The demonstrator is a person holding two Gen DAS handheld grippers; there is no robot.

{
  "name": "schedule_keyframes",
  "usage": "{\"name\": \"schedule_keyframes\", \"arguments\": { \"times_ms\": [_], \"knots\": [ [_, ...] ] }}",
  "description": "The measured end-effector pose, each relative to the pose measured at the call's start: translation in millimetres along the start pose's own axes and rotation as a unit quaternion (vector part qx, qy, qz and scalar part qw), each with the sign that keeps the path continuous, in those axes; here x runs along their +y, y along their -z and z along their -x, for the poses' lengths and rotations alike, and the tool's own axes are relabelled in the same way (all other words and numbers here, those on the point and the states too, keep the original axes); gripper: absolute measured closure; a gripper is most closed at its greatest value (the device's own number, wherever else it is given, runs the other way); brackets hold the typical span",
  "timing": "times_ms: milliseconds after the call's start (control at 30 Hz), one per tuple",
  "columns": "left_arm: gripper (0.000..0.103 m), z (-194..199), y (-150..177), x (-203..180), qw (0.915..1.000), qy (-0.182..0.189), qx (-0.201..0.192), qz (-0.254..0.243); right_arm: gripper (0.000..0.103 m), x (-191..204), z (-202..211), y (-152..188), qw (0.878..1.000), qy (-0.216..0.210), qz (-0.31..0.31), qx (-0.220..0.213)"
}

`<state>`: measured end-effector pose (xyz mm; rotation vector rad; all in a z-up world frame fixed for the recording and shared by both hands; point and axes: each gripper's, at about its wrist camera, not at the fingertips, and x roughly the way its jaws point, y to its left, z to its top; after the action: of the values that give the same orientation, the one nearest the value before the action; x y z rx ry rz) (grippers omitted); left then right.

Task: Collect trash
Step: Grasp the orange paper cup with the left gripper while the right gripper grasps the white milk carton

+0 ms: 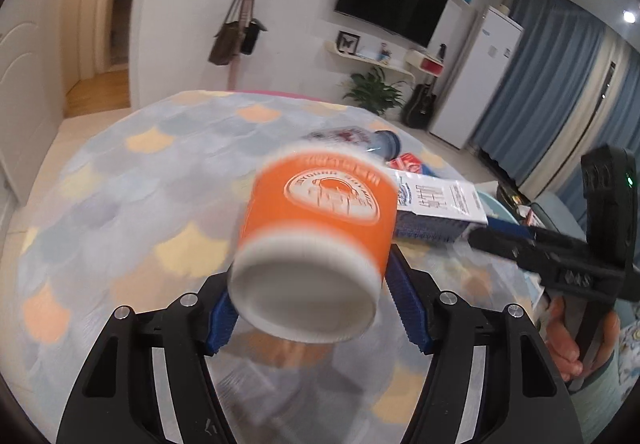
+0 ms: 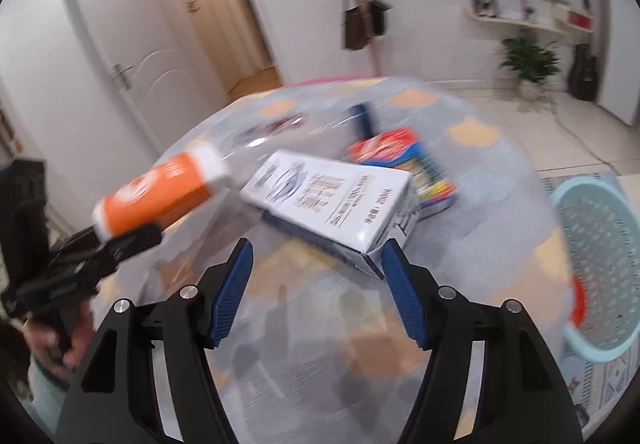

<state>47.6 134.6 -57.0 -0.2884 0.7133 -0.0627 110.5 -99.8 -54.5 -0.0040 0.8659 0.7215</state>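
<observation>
My left gripper (image 1: 310, 300) is shut on an orange and white paper cup (image 1: 316, 232), held on its side above the table; the cup also shows in the right wrist view (image 2: 160, 192). My right gripper (image 2: 316, 276) is open and empty, just in front of a white and blue milk carton (image 2: 336, 204) that lies on the table. The carton shows in the left wrist view too (image 1: 436, 204). A red and blue box (image 2: 404, 160) lies behind the carton. A clear plastic bottle (image 1: 352, 138) with a blue cap lies further back.
The round table (image 1: 120, 184) has a scalloped blue and orange cloth under clear plastic. A light blue perforated basket (image 2: 600, 264) stands on the floor to the right of the table. Doors, a coat rack and a potted plant stand behind.
</observation>
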Motion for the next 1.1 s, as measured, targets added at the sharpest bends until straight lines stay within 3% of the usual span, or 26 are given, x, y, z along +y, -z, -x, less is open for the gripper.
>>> {"name": "schedule_keyframes", "arguments": {
  "times_ms": [167, 267, 333, 433, 667, 967, 1100],
  "knots": [
    [0.051, 13.8, 11.5, 9.7, 0.9999, -0.005, 0.011, -0.002, 0.04, 39.9, 8.0, 19.5, 0.997, -0.052, 0.056, 0.016],
    [0.052, 16.0, 20.9, 16.0, 0.9996, -0.004, 0.027, -0.007, 0.039, 50.3, 14.8, 20.9, 0.996, -0.037, 0.078, 0.004],
    [0.046, 17.8, 27.6, 18.6, 0.9993, -0.004, 0.033, -0.015, 0.035, 48.6, 11.4, 10.1, 0.996, 0.004, 0.087, -0.002],
    [0.031, 17.9, 35.4, 16.3, 0.9981, 0.003, 0.052, -0.034, 0.03, 39.4, 4.8, -6.4, 0.997, 0.023, 0.076, -0.007],
    [0.023, 25.8, 62.6, 20.9, 0.9931, -0.013, 0.085, -0.08, 0.026, 19.2, -42.1, -38.8, 0.998, 0.024, 0.045, 0.031],
    [0.019, 18.4, 36.1, 28.5, 0.9969, -0.005, 0.067, -0.041, 0.024, 41.2, -47.4, -13.7, 0.992, 0.059, 0.093, 0.059],
    [0.019, 2.9, 29.8, 23.0, 0.996, -0.004, 0.077, -0.044, 0.03, 41.6, -48.0, 5.3, 0.991, 0.063, 0.074, 0.094]
  ]
}}
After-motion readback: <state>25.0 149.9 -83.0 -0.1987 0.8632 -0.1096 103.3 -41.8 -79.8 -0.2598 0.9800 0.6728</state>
